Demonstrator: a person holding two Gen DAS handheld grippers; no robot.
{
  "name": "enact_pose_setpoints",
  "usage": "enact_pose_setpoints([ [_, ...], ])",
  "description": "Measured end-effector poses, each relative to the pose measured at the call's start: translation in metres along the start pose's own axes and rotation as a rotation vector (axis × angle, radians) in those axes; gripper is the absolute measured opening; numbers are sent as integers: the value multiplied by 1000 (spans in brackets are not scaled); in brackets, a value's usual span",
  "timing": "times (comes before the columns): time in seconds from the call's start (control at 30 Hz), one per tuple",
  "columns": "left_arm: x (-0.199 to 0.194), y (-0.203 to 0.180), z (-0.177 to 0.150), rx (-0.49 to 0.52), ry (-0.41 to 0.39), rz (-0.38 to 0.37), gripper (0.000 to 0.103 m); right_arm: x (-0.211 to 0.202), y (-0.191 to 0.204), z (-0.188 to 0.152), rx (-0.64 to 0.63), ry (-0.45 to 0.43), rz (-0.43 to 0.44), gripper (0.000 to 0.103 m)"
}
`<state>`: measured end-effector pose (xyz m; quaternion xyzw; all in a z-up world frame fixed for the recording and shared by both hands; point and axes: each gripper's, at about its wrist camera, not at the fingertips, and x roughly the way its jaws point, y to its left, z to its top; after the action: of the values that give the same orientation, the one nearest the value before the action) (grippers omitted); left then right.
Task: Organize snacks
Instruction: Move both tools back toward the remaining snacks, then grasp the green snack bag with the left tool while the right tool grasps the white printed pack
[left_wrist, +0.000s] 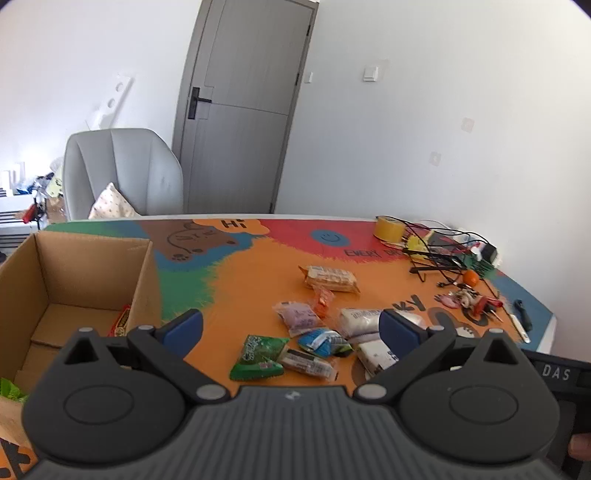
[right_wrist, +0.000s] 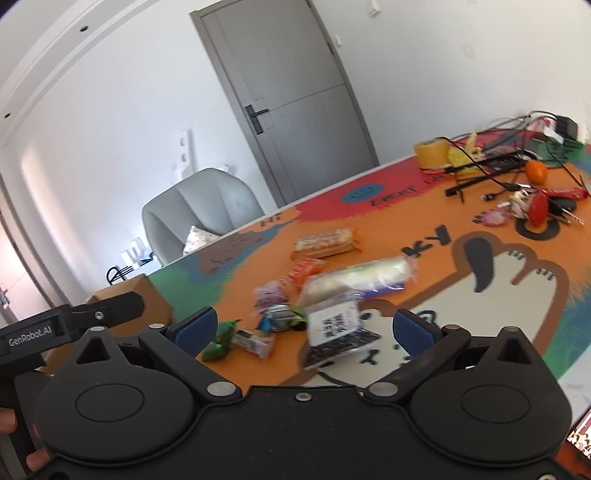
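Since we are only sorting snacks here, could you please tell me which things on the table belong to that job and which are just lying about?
For the job:
- cardboard box
- green packet
- wafer pack
- purple packet
- white bag

Lying about:
- tape roll
- cables
- orange
- keys

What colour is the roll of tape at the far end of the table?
Yellow tape, clearest in the right wrist view.

White walls (left_wrist: 406, 110) close the room, bright with daylight from the left. A grey door (left_wrist: 243, 107) with a dark handle (left_wrist: 197, 101) stands shut behind the tabletop (left_wrist: 258, 258) — a colourful cartoon mat covers it. A grey padded chair (left_wrist: 122, 170) holds a patterned cushion (left_wrist: 110, 206).
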<state>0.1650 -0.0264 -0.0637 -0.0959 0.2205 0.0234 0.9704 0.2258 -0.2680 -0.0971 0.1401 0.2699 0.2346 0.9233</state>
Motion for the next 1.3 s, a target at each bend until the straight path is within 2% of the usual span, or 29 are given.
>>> enact_pose_setpoints([
  [0.17,16,-6,-3,10,25,-14,98,7,-15,-3,22,16,-9,101],
  [0.2,19,-7,-4,15,30,-14,97,9,-17,-4,25,22,-5,97],
  [0.47,57,-5,-16,8,100,4,73,39,-18,-11,8,64,-31,91],
  [0.57,72,-1,-20,4,127,24,68,49,-19,-12,6,75,-38,90],
  [0.73,87,5,-25,-2,150,59,65,62,-19,-12,-1,91,-42,90],
  [1.03,110,20,-33,-26,188,105,64,82,-13,-12,-30,110,-43,90],
  [1.2,114,28,-35,-51,183,101,64,92,-11,-13,-41,123,-55,90],
  [1.3,113,27,-36,-32,175,117,64,96,-8,-13,-56,120,-63,91],
])
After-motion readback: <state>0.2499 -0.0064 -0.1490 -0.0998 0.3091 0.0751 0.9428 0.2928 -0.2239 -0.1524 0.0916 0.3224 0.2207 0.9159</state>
